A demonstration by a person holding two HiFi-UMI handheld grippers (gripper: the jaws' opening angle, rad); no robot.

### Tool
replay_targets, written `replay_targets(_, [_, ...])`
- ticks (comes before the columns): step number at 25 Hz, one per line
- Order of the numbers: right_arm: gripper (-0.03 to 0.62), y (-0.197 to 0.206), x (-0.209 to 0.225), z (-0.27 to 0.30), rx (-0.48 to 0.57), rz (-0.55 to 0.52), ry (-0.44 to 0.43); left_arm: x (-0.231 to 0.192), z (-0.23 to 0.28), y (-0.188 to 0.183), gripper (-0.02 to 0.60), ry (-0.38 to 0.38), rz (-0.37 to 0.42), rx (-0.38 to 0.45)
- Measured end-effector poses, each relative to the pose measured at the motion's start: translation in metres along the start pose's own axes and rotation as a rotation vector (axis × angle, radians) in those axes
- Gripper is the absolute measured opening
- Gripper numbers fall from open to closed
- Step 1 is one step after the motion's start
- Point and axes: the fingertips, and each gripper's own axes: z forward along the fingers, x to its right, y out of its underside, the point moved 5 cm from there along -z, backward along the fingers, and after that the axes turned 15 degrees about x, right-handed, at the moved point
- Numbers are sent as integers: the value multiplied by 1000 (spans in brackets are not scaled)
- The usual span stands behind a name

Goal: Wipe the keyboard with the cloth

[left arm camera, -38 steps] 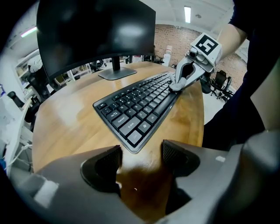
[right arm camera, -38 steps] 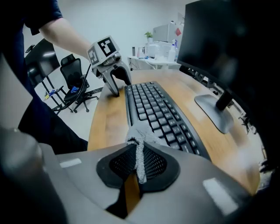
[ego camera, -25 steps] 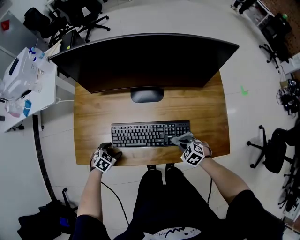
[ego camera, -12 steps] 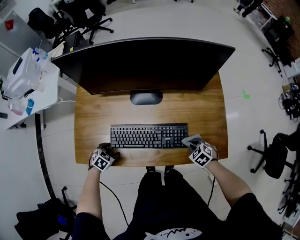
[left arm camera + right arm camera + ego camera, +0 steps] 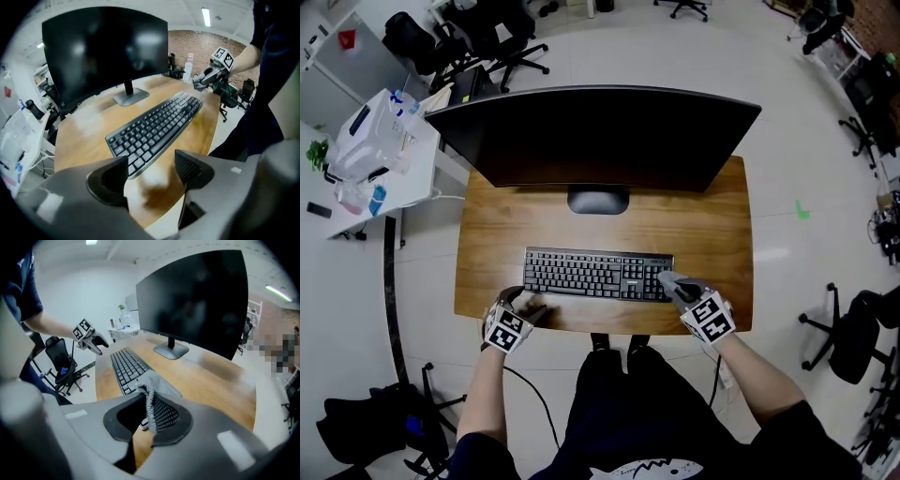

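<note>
Right gripper (image 5: 680, 291): jaws clamped on a grey cloth (image 5: 149, 383), which protrudes ahead of the pads over the right end of the black keyboard (image 5: 598, 274). The keyboard lies parallel to the front edge of the wooden desk (image 5: 703, 220). Left gripper (image 5: 151, 169): jaws apart, nothing between them, at the desk's front edge beside the keyboard's left front corner

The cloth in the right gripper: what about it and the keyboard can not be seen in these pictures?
- Cloth, full size: the right gripper pinches it and covers part of it in both views.
- Whether it touches the keyboard: the cloth itself hides the keys beneath.
- Key print: too small in head view, blurred in gripper views.
</note>
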Motion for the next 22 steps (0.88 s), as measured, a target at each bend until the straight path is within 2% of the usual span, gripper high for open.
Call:
replay_targets(4, [31,-24,-2,-23,110,27,-42,47,-27,-57,301,-42,-9,171])
replay_targets(7, [31,-41,-10,-37,167,11,-58,79,-43,-84,301,-41,37,225])
replay_targets(11, [31,-59,-30,-61,243,17,-68,123,-68,-105,301,-37,36,323])
replay_targets(18, [31,-63,-100,-119,348,25,-53,198,-123,-107,301,-31,117,413])
replay_targets(22, [31,-52,-162,-162,421,103,-43,249,-166,-82,300,-6,85,460])
